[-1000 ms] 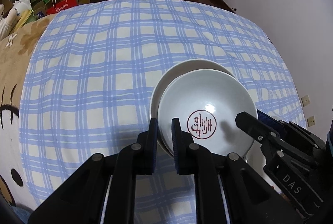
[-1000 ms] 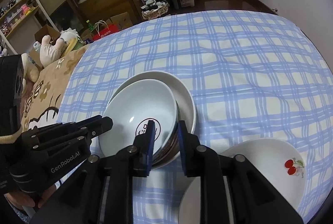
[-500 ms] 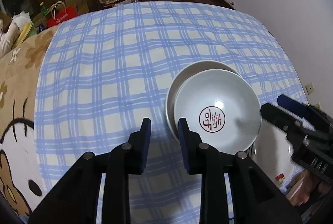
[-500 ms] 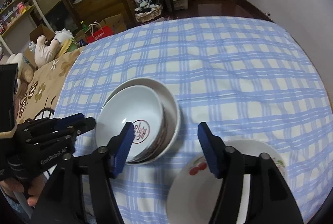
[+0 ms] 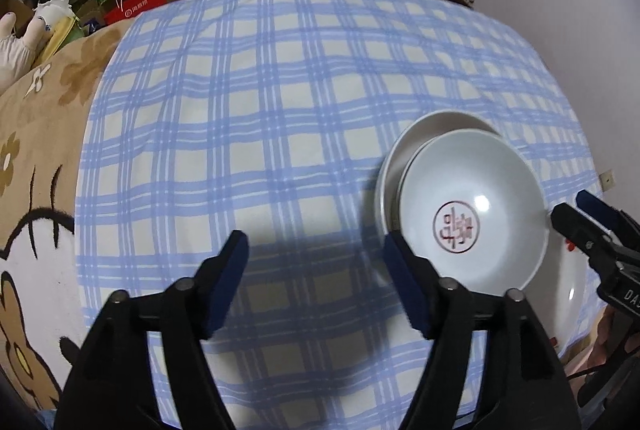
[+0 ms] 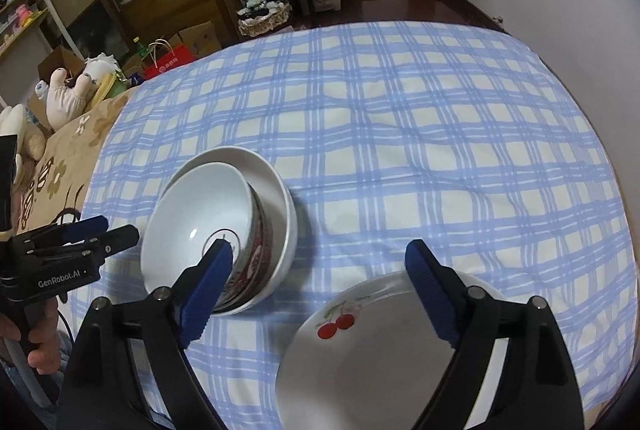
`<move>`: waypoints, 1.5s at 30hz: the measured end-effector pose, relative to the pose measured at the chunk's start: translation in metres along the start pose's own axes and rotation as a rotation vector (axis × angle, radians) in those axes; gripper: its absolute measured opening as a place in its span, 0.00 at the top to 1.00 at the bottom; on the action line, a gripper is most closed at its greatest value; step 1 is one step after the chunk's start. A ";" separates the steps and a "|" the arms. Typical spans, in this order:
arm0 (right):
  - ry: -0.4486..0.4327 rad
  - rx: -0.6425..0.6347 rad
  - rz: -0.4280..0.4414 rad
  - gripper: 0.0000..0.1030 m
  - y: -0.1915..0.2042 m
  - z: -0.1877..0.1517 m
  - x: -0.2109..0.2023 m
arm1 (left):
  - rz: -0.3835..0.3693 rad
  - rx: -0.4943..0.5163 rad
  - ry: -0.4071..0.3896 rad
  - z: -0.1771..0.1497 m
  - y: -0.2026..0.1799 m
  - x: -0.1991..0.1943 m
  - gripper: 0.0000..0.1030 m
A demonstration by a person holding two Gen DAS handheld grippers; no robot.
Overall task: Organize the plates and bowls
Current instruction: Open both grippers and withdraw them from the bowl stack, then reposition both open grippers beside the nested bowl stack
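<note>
My left wrist camera looks steeply down, close over the checked cloth (image 5: 280, 102); my right does likewise; both share the nested bowls (image 5: 472, 214) and cherry plate (image 6: 368, 358).

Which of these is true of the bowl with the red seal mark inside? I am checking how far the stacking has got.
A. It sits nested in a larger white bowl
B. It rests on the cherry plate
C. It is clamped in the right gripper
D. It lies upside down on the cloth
A: the bowl with the red seal mark sits upright inside the larger white bowl, apart from the cherry plate, with neither gripper gripping it.
</note>
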State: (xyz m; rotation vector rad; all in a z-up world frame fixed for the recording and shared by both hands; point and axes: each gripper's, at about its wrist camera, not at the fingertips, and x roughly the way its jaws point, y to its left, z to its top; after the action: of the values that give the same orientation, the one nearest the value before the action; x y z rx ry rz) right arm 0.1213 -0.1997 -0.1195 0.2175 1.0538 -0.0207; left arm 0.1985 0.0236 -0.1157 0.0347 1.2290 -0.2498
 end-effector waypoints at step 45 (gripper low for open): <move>0.112 0.044 -0.007 0.13 -0.014 0.005 0.037 | -0.083 -0.134 0.047 0.017 0.010 0.029 0.27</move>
State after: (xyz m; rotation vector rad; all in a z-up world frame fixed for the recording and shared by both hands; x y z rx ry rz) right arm 0.1420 -0.2109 -0.1518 0.2570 1.1666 -0.0379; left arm 0.2252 0.0256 -0.1386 -0.1273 1.2934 -0.2396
